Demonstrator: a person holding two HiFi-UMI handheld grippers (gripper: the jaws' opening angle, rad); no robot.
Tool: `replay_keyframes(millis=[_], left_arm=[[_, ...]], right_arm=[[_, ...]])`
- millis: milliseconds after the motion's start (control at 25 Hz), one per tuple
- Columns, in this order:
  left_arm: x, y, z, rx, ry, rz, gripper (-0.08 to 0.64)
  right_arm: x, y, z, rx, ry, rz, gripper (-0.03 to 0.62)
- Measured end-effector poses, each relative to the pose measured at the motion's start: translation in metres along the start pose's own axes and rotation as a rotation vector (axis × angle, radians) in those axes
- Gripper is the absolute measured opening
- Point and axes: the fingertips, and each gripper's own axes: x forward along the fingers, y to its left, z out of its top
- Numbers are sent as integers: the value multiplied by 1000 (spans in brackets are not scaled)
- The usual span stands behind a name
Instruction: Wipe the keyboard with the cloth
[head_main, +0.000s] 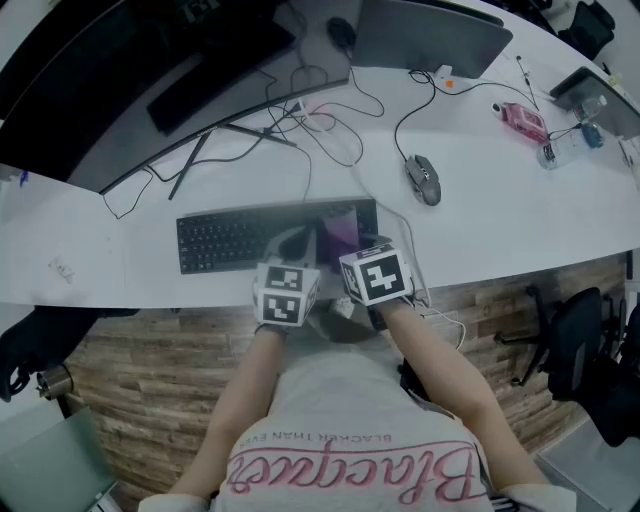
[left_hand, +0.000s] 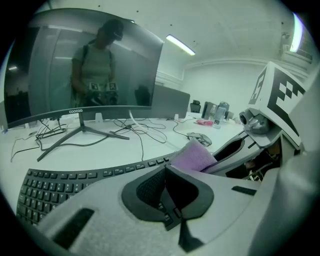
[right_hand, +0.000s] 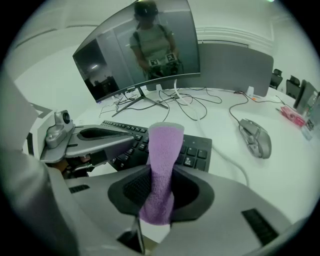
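"Where is the cloth?"

"The purple cloth is over the 3 o'clock end of the keyboard, pinched between the jaws of my right tool."

"Room to move?"

"The keyboard runs close along the table's front edge. Cables crowd its 12 o'clock side, and the mouse sits at 1 o'clock with bare table between."

"Any writing?"

"The monitor's lower edge reads 'coocaa'."

"Your left tool?"

"Its jaws are pressed together and empty, over the keyboard just beside the cloth."
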Motion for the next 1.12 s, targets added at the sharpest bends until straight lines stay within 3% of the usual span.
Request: replay_keyframes(millis=[320, 680, 920, 1120], left_arm=[[17, -29, 8, 27, 1, -42, 5], [21, -44, 17, 45, -17, -58, 5], [7, -38, 33, 47, -53, -49, 5], [-17, -26, 53, 39, -111, -36, 5]], right_arm=[[-15, -37, -10, 60, -22, -54, 91], [-42, -82, -21, 162, -30, -172, 91], [-69, -96, -3, 264, -127, -213, 91], [-87, -83, 21, 270, -207, -198, 91]])
